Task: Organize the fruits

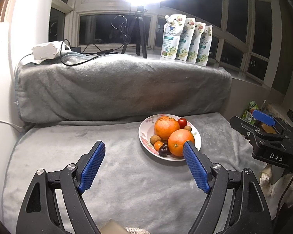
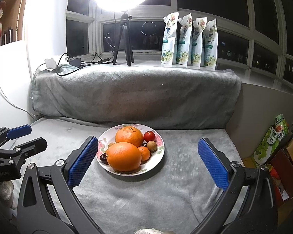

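A floral white plate (image 2: 157,159) sits on the grey blanket and holds two large oranges (image 2: 124,157), a small orange (image 2: 145,153), a red cherry tomato (image 2: 149,136), two brown longans (image 2: 152,146) and a dark cherry (image 2: 103,158). The plate also shows in the left wrist view (image 1: 143,131). My right gripper (image 2: 147,144) is open and empty, its fingers on either side of the plate, just short of it. My left gripper (image 1: 144,146) is open and empty to the left of the plate, its right finger (image 1: 195,167) in front of the near orange (image 1: 178,142).
A grey blanket (image 2: 166,195) covers the seat and the raised back cushion (image 2: 136,93). Behind on the sill stand a ring light on a tripod (image 2: 125,41), cables, a white adapter (image 1: 46,50) and several refill pouches (image 2: 189,41). Cartons (image 2: 271,146) stand at the right.
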Demonstrator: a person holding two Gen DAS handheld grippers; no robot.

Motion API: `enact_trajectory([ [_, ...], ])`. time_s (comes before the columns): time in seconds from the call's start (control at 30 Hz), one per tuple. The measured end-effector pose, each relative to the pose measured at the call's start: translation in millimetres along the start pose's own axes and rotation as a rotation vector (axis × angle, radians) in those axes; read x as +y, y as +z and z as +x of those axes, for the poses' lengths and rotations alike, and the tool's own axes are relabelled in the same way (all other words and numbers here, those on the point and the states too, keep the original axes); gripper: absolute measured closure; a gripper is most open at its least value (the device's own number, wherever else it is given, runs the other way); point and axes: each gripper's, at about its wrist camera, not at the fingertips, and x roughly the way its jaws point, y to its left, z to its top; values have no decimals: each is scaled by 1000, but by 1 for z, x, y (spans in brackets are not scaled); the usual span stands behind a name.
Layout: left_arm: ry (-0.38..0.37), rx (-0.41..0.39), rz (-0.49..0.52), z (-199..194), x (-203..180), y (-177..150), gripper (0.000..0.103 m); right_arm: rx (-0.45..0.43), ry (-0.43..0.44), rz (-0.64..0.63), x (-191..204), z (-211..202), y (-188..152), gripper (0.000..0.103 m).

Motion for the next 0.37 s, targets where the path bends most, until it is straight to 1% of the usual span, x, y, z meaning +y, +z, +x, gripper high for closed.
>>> enact_trajectory([
  [0.37, 1, 5, 1, 1, 0, 0, 21, 5, 2, 0, 0, 1, -1, 0],
])
